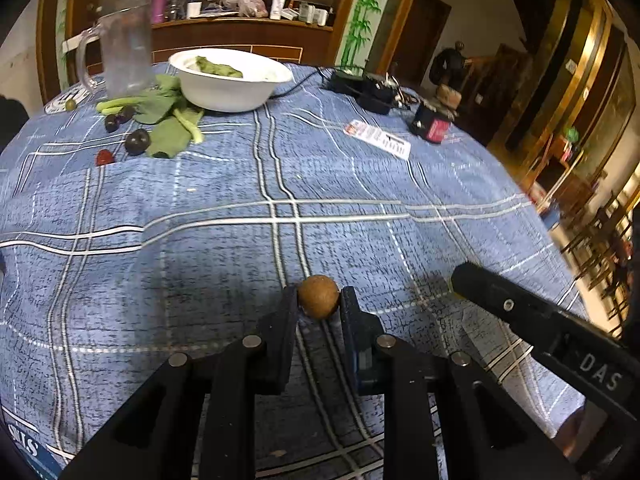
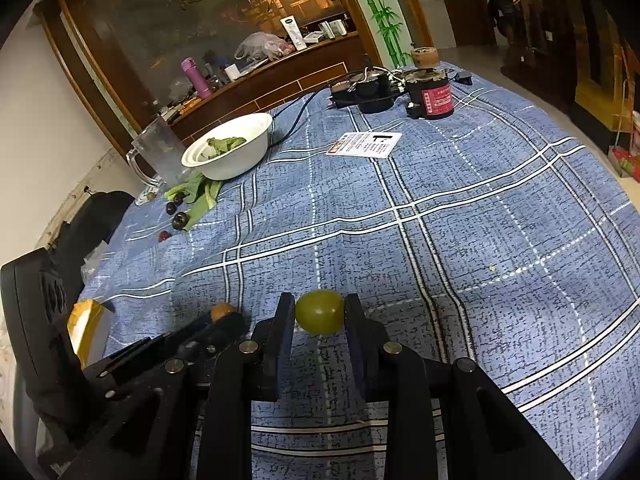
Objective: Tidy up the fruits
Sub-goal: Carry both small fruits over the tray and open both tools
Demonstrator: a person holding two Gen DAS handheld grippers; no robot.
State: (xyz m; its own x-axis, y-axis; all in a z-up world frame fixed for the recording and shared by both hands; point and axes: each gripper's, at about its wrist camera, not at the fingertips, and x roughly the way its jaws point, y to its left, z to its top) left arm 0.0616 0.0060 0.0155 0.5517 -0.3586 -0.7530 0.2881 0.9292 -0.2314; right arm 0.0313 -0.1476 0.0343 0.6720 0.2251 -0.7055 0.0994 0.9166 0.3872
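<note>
The left tongs [image 1: 319, 300] are clamped on a brown fruit [image 1: 318, 296] at the near edge of the counter [image 1: 360, 208]. The right tongs [image 2: 319, 312] are clamped on a green fruit [image 2: 319, 311], just beside them. Dark fruits [image 1: 137, 141] and leaves [image 1: 168, 128] lie near the bowl [image 1: 230, 80] at the far left edge.

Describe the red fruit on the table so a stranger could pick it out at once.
Start at the white bowl on the blue plaid tablecloth. Beside it lie green leaves with a few small dark fruits. The red fruit lies nearest the cloth's edge, the only bright red one.
</note>
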